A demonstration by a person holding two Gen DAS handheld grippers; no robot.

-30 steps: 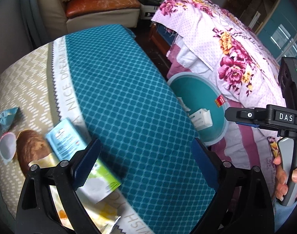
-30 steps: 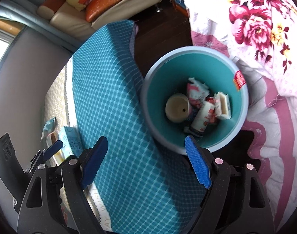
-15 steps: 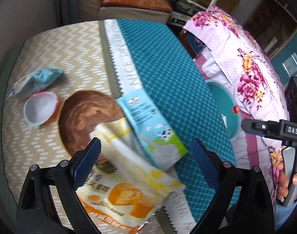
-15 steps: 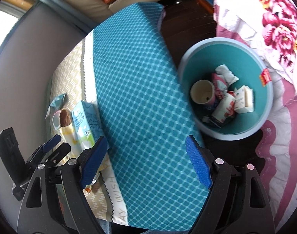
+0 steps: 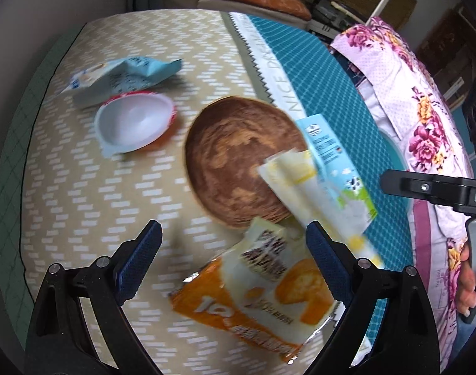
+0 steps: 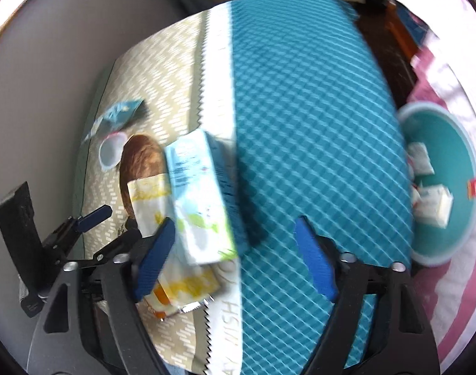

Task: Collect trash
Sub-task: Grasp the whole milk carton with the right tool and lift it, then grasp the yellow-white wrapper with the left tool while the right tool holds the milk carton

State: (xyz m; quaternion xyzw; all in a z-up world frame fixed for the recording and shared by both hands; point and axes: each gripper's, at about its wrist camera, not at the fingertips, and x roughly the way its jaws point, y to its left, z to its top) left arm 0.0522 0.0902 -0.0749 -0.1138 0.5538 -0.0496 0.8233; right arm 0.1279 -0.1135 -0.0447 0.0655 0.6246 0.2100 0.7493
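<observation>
Left wrist view: left gripper (image 5: pixel 231 247), jaws apart and empty, hovers over the orange snack bag (image 5: pixel 256 300) on the tabletop (image 5: pixel 81 187), beside the milk carton (image 5: pixel 335 168). Right gripper (image 6: pixel 235 256), jaws closing on nothing. Reaching step; next, descend and clamp one wrapper for the bin (image 6: pixel 469 143).

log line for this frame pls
left gripper: open, empty | right gripper: closing, empty | milk carton: on table | bin: part-filled

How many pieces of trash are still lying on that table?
4: a blue wrapper and white cup at the far side, a milk carton and orange-yellow bag nearer. The bag may hide more.
</observation>
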